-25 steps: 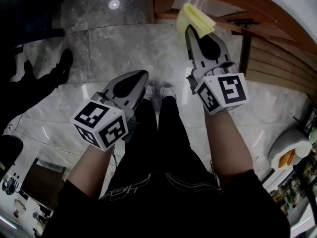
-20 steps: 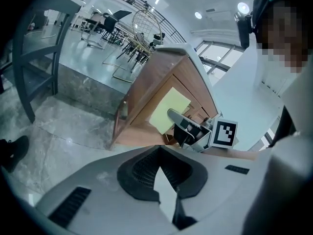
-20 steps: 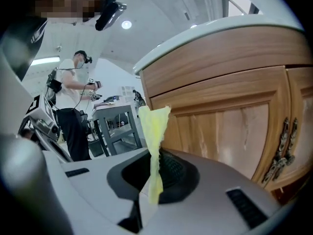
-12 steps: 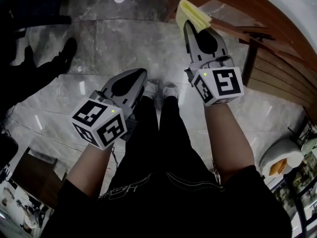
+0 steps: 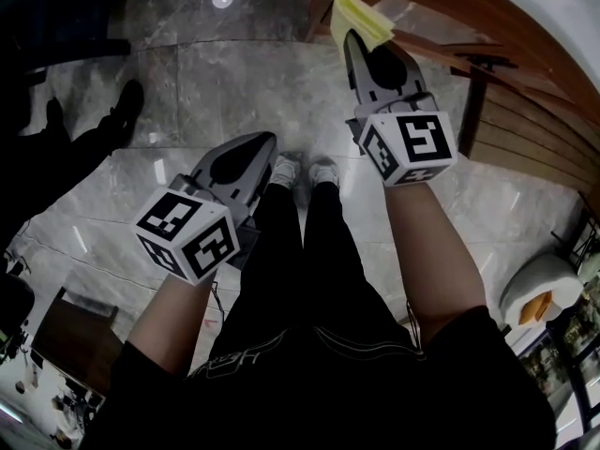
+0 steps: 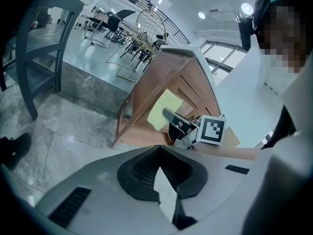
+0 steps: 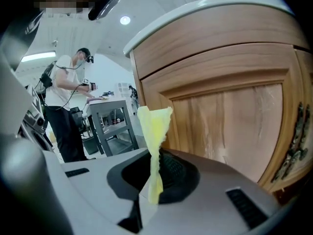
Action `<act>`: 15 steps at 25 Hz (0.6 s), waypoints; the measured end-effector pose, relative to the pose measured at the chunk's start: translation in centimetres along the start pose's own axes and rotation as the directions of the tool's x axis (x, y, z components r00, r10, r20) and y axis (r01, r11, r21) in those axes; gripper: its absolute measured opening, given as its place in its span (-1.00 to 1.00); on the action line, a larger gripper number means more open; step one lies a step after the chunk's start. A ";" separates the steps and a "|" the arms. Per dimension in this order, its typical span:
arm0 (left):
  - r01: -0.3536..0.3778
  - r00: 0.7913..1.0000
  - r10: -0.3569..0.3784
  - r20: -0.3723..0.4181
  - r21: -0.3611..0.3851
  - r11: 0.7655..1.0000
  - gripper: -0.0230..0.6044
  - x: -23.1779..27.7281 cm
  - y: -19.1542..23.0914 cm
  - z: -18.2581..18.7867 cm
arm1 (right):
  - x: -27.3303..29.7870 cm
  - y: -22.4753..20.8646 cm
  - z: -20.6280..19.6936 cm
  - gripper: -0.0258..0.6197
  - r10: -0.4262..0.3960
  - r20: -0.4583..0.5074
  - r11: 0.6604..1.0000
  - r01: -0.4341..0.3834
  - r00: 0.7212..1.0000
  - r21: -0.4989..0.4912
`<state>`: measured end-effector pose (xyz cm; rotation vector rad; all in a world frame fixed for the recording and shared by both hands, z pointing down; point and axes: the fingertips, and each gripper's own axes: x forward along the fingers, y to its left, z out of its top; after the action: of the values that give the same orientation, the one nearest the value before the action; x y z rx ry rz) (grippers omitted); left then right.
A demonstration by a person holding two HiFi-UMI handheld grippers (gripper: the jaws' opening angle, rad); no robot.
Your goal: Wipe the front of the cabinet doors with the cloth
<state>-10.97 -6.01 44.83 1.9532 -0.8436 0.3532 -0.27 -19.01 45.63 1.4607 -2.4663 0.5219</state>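
My right gripper (image 5: 349, 37) is shut on a yellow cloth (image 5: 358, 17), whose free end sticks out past the jaws toward the wooden cabinet (image 5: 511, 92). In the right gripper view the cloth (image 7: 152, 136) stands pinched upright between the jaws, close to the cabinet door panel (image 7: 234, 126) with its dark metal handle (image 7: 296, 141). My left gripper (image 5: 267, 143) hangs lower over the floor, shut with nothing in it. From the left gripper view the cabinet (image 6: 171, 92), the cloth (image 6: 164, 109) and the right gripper (image 6: 168, 115) all show ahead.
Grey marble floor (image 5: 234, 82) spreads below. Another person's dark shoe (image 5: 127, 101) stands at the left. A grey metal table (image 7: 110, 119) and a person stand beyond the cabinet corner. A white stool (image 5: 544, 289) sits at the right.
My right gripper has pushed the cloth slightly up and forward toward the cabinet. The left gripper has stayed where it was.
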 end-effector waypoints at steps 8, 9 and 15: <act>0.027 0.999 -0.026 -0.044 0.025 0.999 -0.91 1.9 -1.3 -0.1 | -0.3 -1.0 -0.2 -0.79 -0.022 0.006 1.000 0.022 1.000 -0.001; 0.031 0.998 -0.030 -0.051 0.029 0.999 -0.91 2.2 -1.4 -0.2 | -0.5 -1.4 -0.3 -0.79 -0.032 0.006 1.000 0.032 0.999 -0.001; 0.044 0.995 -0.040 -0.089 0.046 0.998 -0.91 4.0 -2.4 -0.5 | -2.2 -4.4 -0.8 -0.79 -0.082 0.006 0.997 0.082 0.997 0.008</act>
<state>-6.39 -6.44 45.77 1.9819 -0.7422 0.4351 4.62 -18.91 46.34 1.5612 -2.3994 0.5120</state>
